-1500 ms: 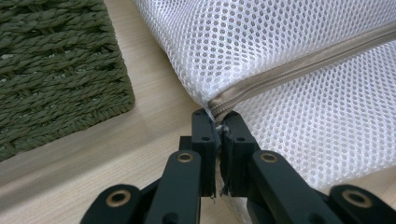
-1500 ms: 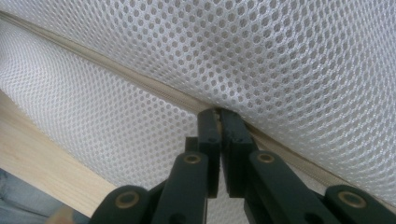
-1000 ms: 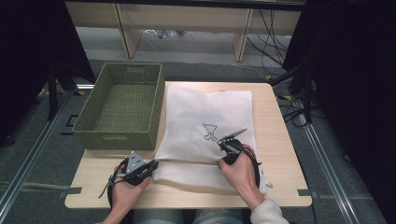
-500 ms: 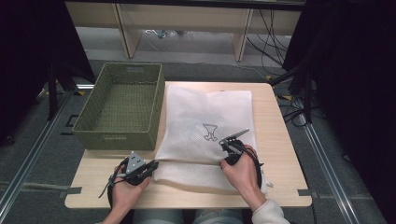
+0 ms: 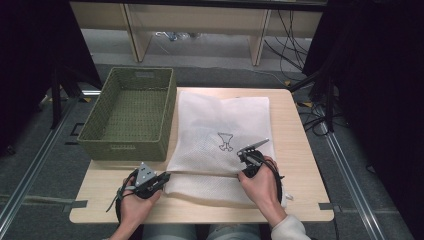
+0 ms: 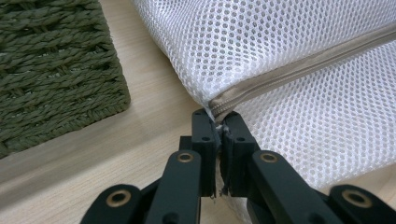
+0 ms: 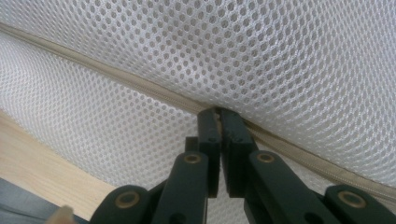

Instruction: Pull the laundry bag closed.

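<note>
White mesh zippered laundry bag (image 5: 220, 135): your left gripper (image 6: 217, 128) clenches its zipper end, right gripper (image 7: 219, 116) apparently pinches the slider; next, draw the zipper along

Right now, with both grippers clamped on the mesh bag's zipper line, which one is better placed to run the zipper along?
Probably the right gripper: it is shut on the zipper partway along the white mesh laundry bag, perhaps on the slider. The left gripper pinches the zipper's end corner, suited to anchoring.
</note>
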